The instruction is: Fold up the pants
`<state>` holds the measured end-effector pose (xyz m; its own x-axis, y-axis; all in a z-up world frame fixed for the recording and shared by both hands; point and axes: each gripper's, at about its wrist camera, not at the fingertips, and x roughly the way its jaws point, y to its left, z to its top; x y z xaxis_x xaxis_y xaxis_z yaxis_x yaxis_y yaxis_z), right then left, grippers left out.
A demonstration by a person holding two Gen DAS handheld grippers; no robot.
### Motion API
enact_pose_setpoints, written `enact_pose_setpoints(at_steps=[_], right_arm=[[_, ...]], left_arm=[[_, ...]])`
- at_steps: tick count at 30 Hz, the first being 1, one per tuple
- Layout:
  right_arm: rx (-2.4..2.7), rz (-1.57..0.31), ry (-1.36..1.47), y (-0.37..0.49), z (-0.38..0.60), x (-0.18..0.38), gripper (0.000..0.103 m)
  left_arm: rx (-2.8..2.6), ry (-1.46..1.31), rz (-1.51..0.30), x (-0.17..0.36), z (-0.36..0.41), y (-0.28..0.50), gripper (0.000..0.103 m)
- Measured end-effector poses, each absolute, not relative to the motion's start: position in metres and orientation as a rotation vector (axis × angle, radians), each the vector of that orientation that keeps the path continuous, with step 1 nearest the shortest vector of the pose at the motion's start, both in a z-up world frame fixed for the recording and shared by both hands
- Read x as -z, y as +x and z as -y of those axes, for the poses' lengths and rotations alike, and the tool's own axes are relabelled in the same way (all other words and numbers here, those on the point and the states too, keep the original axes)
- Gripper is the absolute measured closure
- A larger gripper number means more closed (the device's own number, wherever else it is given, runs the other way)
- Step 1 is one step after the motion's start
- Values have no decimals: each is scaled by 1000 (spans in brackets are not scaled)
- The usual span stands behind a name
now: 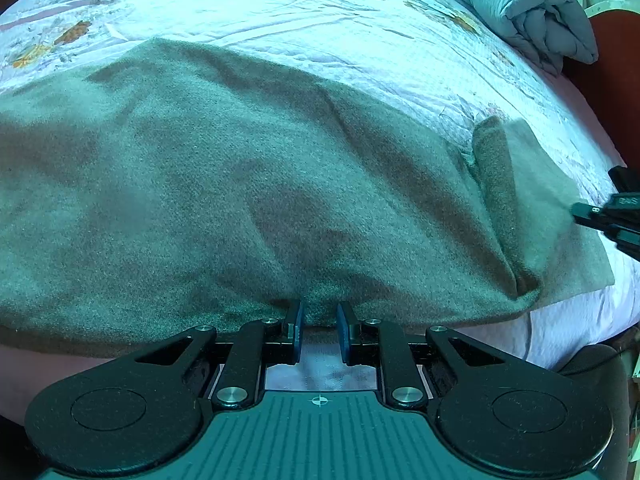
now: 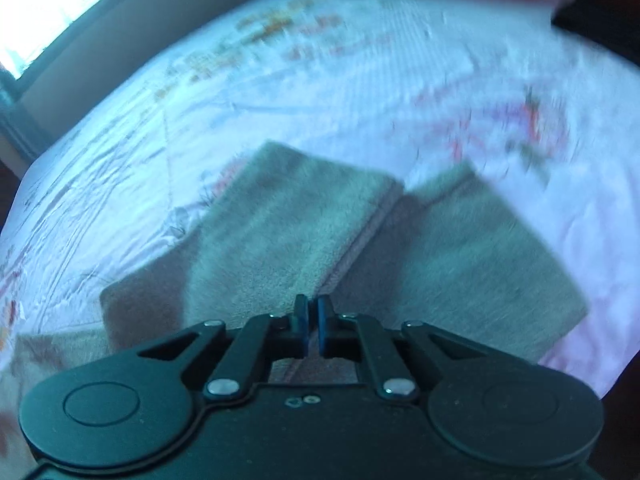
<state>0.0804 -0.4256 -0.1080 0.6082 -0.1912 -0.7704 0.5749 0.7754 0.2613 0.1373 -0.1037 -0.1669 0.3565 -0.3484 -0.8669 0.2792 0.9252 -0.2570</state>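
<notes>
The grey fleecy pants [image 1: 240, 184] lie spread on the bed [image 1: 320, 20], their two legs side by side in the right wrist view with a narrow strip of sheet showing between them. The left hand-held gripper [image 1: 320, 320] sits at the near edge of the cloth with its fingers parted and nothing between them; the right hand-held gripper [image 2: 313, 318] hangs over the legs, fingers almost together, a thin gap left, holding nothing. The bed wears a pale floral sheet, a rolled grey quilt [image 1: 528, 8] lies at its far corner, and a bright window [image 2: 44, 4] shows beyond.
</notes>
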Motion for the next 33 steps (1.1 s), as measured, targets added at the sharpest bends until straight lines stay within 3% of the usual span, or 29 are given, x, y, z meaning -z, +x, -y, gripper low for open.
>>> enact_pose_setpoints(at_steps=[7, 15, 18, 22, 24, 33], right_arm=[[528, -730, 436, 32, 409, 88, 103], [648, -774, 468, -3, 420, 121, 103], [644, -768, 612, -12, 436, 132, 103], [642, -735, 679, -20, 445, 127, 98], [645, -710, 714, -22, 452, 124, 90], [687, -680, 826, -21, 491, 131, 87]], left_arm=[[415, -73, -1131, 167, 103, 136, 85], [422, -77, -1123, 166, 101, 134, 85], [420, -82, -1127, 166, 100, 135, 85], [416, -73, -1125, 166, 102, 134, 85], [416, -75, -1127, 166, 102, 134, 85], [416, -75, -1132, 167, 103, 136, 85]])
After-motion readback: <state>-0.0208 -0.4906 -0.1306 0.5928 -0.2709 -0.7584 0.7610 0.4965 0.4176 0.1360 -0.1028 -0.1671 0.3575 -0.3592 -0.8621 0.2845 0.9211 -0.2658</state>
